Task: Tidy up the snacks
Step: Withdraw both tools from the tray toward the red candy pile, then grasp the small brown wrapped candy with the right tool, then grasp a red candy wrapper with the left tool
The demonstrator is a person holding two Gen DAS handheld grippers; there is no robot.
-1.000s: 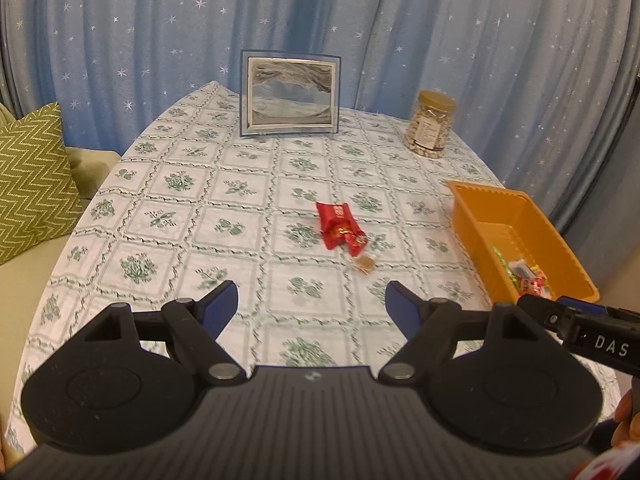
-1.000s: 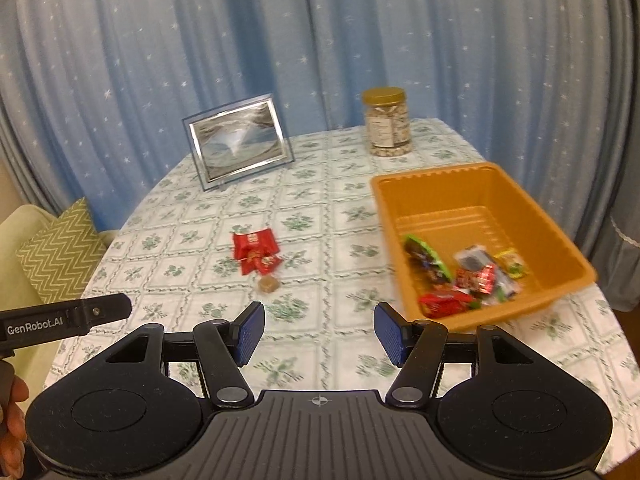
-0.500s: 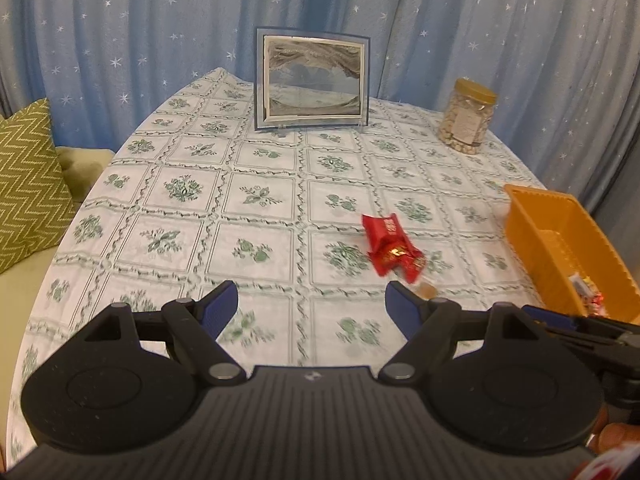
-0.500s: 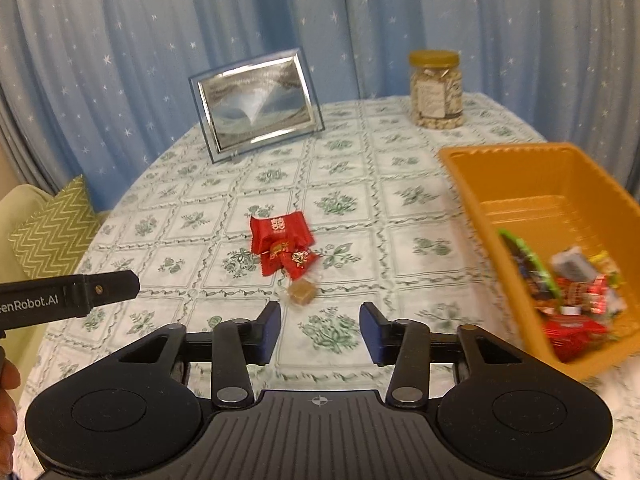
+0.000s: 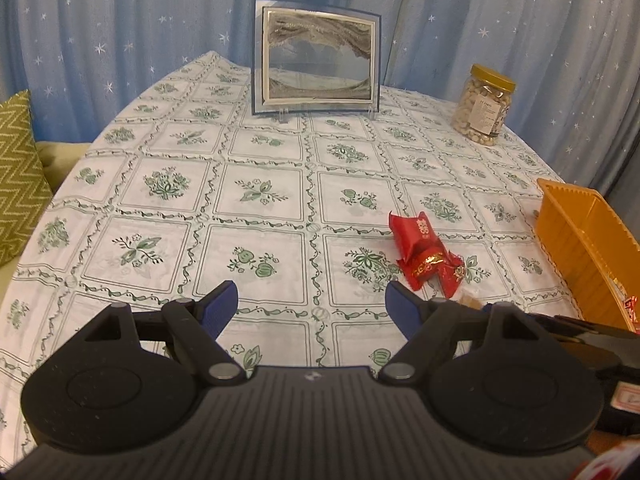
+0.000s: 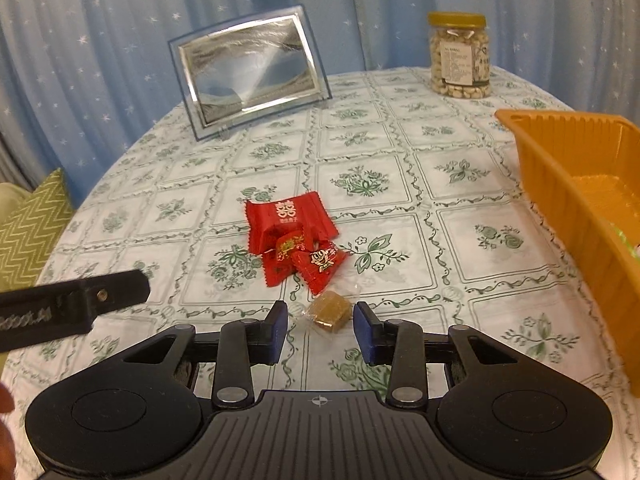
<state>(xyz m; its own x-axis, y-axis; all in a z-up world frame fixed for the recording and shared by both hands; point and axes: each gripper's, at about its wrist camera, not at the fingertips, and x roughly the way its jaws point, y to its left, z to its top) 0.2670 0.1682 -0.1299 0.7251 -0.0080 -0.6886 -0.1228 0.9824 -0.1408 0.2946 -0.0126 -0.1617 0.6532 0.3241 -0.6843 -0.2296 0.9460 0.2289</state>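
Observation:
A brown candy in clear wrap [image 6: 330,312] lies on the flowered tablecloth, just in front of a pile of red snack packets [image 6: 290,224]. My right gripper [image 6: 319,312] is low over the cloth; its jaws are closing with the brown candy between the fingertips, and the pads stand clear of it. My left gripper [image 5: 312,294] hangs open over bare cloth, left of the red packets [image 5: 420,248], with nothing between its fingers. The orange bin [image 6: 560,168] stands to the right; its contents are mostly cut off.
A standing picture frame [image 5: 316,64] and a jar of nuts [image 5: 482,110] are at the back of the table. A green zigzag cushion [image 5: 16,176] lies past the left table edge. Blue star curtains hang behind. The bin's wall [image 5: 576,232] is close on the right.
Both grippers have come down and forward toward the snacks. The right jaws have narrowed and now straddle the brown candy. The left jaws kept their width.

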